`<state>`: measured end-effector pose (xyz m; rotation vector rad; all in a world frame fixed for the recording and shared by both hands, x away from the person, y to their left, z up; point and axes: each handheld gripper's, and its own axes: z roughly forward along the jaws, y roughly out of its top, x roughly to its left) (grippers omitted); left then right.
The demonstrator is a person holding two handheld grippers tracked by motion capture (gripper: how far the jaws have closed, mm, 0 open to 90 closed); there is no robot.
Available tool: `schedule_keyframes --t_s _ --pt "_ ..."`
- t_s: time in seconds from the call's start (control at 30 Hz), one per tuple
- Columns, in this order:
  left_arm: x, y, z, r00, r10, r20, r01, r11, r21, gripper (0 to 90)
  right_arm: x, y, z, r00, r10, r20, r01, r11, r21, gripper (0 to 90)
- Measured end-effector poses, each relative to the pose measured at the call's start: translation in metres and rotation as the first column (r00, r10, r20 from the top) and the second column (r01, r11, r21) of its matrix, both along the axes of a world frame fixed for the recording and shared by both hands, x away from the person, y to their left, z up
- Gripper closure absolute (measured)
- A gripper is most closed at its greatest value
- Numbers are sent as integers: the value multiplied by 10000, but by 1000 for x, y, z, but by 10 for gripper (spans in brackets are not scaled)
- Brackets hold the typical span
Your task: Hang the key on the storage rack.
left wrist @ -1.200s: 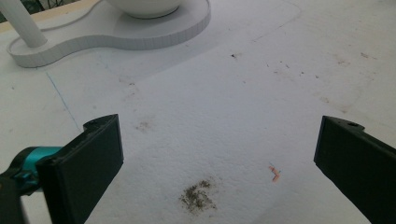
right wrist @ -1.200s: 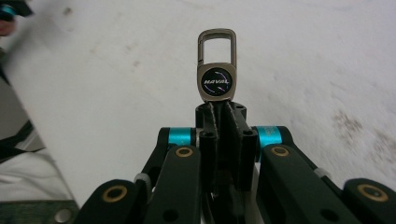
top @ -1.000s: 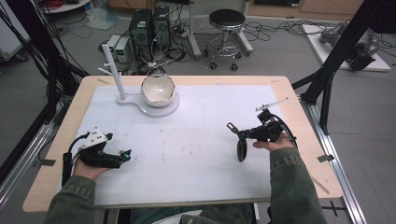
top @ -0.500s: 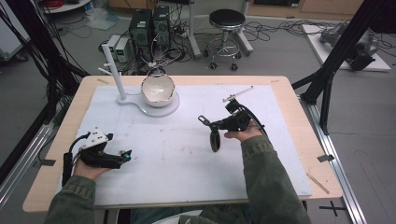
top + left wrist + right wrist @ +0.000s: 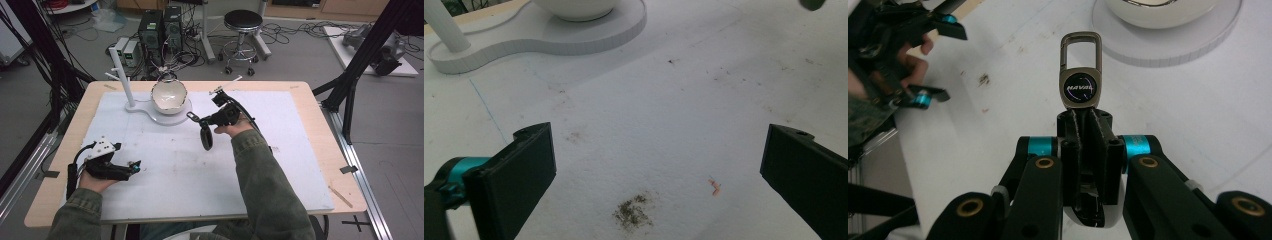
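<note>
One key fob (image 5: pixel 1078 85) sits clamped between the right tongs (image 5: pixel 1083 131).

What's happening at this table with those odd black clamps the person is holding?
A person sits at a white-covered table with a two-jaw gripper in each hand. The right gripper is shut on a key fob with a metal clip and a black leather strap, and holds it above the table near a white bowl on a white stand. The left gripper rests low by the near edge, jaws open and empty.
</note>
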<state>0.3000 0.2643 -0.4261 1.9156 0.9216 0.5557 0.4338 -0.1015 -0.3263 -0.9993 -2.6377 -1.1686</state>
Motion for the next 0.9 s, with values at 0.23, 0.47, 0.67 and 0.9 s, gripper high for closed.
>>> schedule_keyframes --t_s 0.23,0.47,0.67,0.9 --pt "-1 2 0 10000 -13 -65 12 10000 -82 18 17 32 2 10000 14 -19 -13 9995 313 838" --pt "-1 3 0 10000 19 -18 -19 9998 -213 18 26 65 12 9999 116 92 -120 9987 485 838" --pt "1 2 -1 10000 -11 -72 9 9997 -252 18 34 91 19 9989 308 343 -320 9988 359 838" --pt "1 3 -1 10000 -9 -74 6 9995 -317 18 44 121 17 9991 333 266 -340 9991 235 838"
